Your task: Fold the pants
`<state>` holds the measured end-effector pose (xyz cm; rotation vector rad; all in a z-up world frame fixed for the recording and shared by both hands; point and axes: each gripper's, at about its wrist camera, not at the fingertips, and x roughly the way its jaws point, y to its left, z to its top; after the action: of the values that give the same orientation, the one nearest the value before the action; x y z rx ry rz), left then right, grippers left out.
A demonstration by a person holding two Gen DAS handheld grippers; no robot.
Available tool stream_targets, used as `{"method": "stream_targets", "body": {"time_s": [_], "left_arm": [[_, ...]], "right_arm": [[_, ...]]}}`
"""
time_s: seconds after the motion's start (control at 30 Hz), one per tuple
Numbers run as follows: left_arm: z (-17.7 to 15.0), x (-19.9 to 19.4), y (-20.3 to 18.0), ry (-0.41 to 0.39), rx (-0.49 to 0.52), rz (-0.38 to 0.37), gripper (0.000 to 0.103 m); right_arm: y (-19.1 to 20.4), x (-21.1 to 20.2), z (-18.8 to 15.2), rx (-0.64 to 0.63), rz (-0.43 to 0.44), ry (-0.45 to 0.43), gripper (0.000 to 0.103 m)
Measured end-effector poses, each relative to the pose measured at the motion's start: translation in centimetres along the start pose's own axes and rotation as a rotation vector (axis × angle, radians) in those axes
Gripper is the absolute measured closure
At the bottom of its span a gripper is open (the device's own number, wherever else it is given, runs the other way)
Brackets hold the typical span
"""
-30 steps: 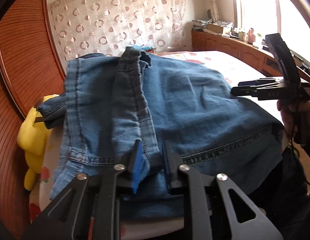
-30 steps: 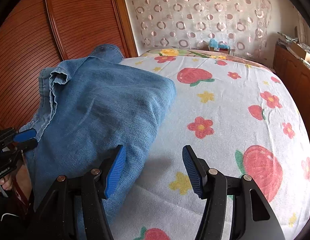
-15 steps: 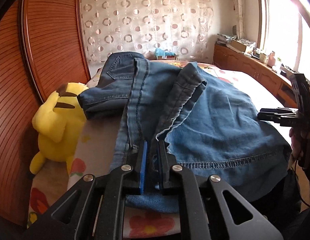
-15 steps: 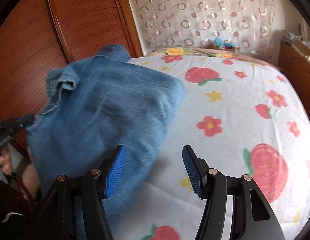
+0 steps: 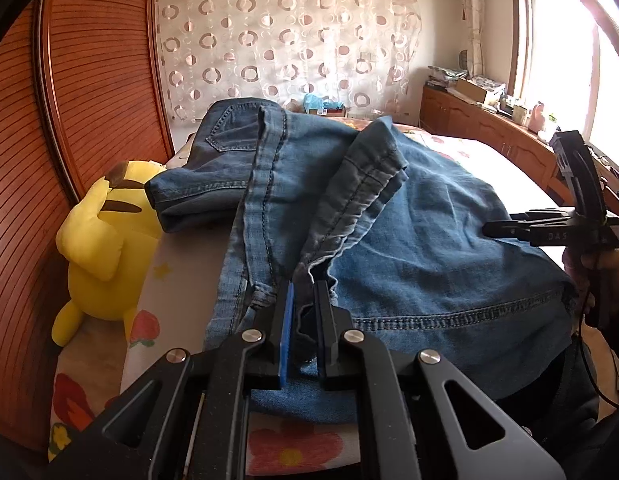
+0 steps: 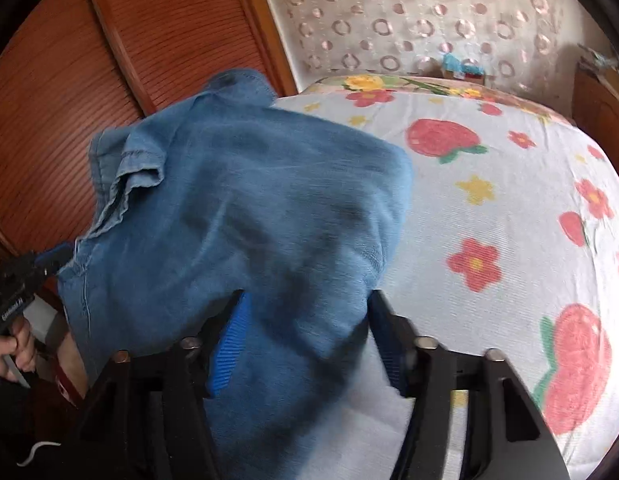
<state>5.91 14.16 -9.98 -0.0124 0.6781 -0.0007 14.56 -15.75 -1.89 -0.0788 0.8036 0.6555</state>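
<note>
Blue denim pants lie bunched on the flowered bed, waistband and pocket at the far end. My left gripper is shut on a hem edge of the pants and holds it lifted at the near side. In the right wrist view the pants spread across the bed's left part. My right gripper is open, its blue pads either side of a fold of the denim that lies between them. The right gripper also shows in the left wrist view, at the pants' right edge.
A yellow plush toy sits left of the pants against the wooden headboard. The flowered bedsheet stretches to the right. A wooden cabinet with clutter runs under the window. A patterned curtain hangs behind.
My left gripper closed on the hem and pulled it back and up. My right gripper moved forward over the denim, which now lies between its open fingers.
</note>
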Motion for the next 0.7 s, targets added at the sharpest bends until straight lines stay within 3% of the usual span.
{"method": "stream_targets", "body": {"time_s": [0.07, 0.33, 0.57, 0.7], "left_arm": [[0.0, 0.0, 0.2, 0.002, -0.005, 0.000, 0.092], [0.8, -0.9, 0.3, -0.027, -0.014, -0.001, 0.092], [1.7, -1.8, -0.8, -0.058, 0.005, -0.020, 0.092], [1.9, -1.4, -1.5, -0.060, 0.015, -0.042, 0.092]], "right_arm": [[0.4, -0.3, 0.2, -0.021, -0.007, -0.011, 0.090], [3.8, -7.6, 3.0, -0.142, -0.005, -0.203, 0.094], [4.1, -13.6, 5.2, -0.169, 0.003, -0.277, 0.095], [2.5, -15.8, 4.3, -0.179, -0.075, -0.284, 0.095]]}}
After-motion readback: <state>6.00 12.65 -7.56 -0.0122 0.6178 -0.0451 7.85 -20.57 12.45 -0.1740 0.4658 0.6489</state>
